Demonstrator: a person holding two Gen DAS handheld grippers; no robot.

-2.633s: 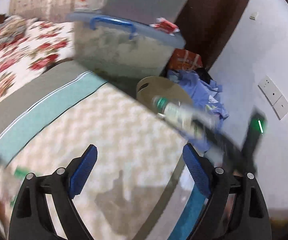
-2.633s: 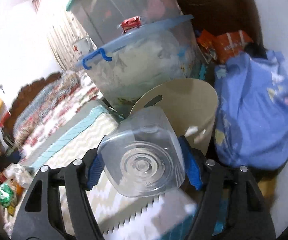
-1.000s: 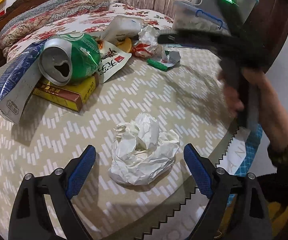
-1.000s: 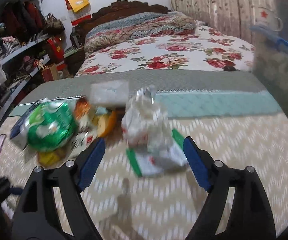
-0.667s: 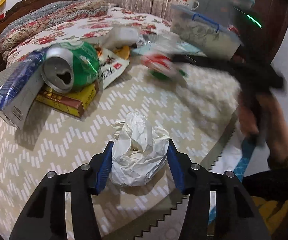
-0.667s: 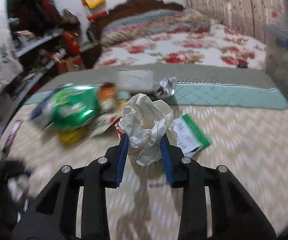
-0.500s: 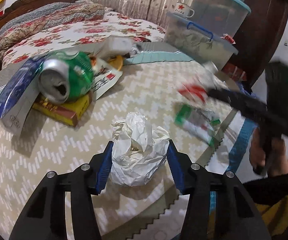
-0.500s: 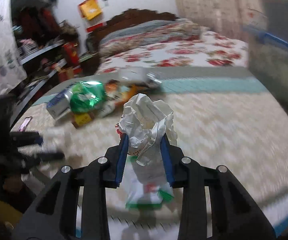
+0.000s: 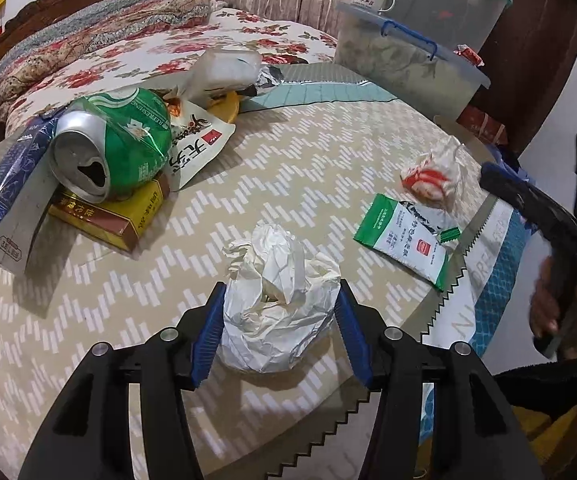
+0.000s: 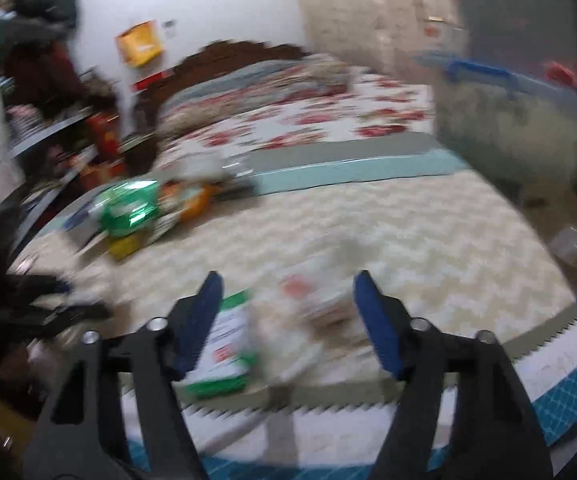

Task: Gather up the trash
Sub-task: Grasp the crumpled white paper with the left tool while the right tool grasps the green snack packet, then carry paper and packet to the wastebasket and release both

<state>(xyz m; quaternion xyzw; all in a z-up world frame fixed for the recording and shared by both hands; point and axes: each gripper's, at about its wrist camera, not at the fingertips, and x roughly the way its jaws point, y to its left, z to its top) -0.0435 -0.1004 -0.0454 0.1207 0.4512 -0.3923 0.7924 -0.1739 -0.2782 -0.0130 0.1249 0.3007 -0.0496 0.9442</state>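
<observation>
My left claw (image 9: 276, 330) grips the paper ball (image 9: 278, 304); lift it straight. My right claw (image 10: 288, 320), just spreading, stands released over the dropped wrapper (image 9: 434, 176); regrasp centrally.

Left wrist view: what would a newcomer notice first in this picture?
First, the crumpled white paper ball in the near middle, held between the blue pads of the left gripper. Next, the dented green can on the left, lying on a yellow box. On the right, near the table edge, a green-and-white packet lies flat.
</observation>
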